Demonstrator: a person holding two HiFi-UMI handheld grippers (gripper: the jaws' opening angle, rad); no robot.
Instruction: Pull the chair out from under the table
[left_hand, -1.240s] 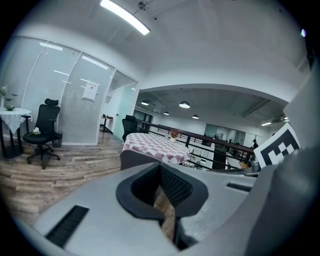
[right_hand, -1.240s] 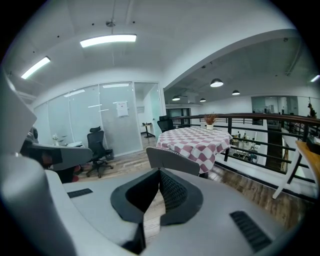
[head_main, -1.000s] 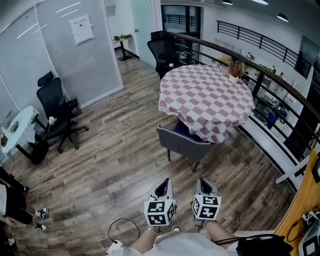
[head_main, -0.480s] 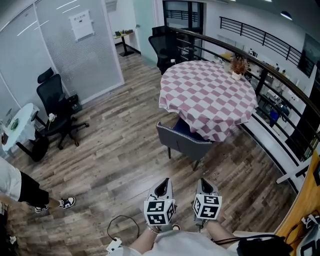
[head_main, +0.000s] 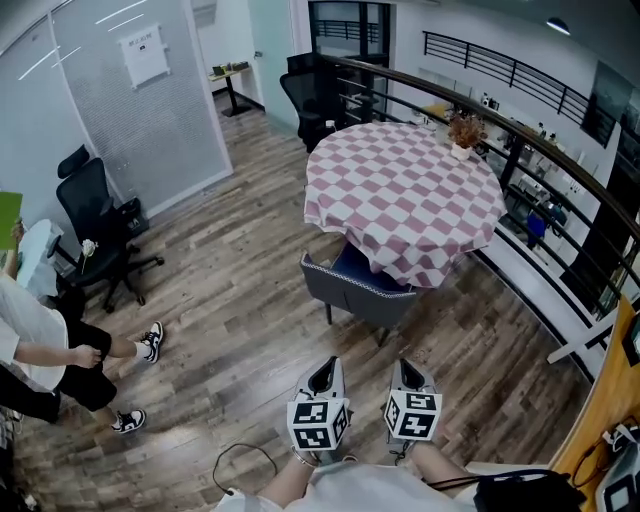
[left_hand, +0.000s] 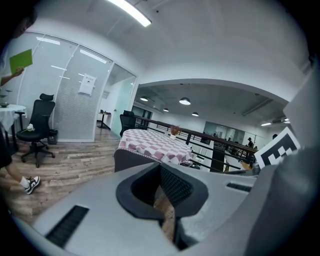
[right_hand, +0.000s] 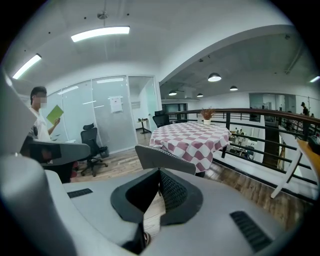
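A grey chair (head_main: 358, 291) with a blue seat stands tucked under the round table (head_main: 400, 190), which wears a pink-and-white checked cloth. Its backrest faces me. Both grippers hover low in the head view, well short of the chair. My left gripper (head_main: 324, 374) and right gripper (head_main: 408, 371) are shut with nothing in them. In the left gripper view the chair back (left_hand: 131, 159) shows just beyond the shut left gripper (left_hand: 161, 168). The right gripper view has the chair back (right_hand: 162, 159) ahead of the shut right gripper (right_hand: 160, 173), with the table (right_hand: 192, 135) behind.
A person (head_main: 45, 345) stands at the left near a black office chair (head_main: 92, 225). A curved railing (head_main: 530, 135) runs behind the table. A potted plant (head_main: 462, 132) sits on the table's far side. A cable (head_main: 245, 465) lies on the wooden floor by my feet.
The view has shifted forward and the chair and table sit slightly further left. A person has walked in at the left. Both grippers stay shut, side by side.
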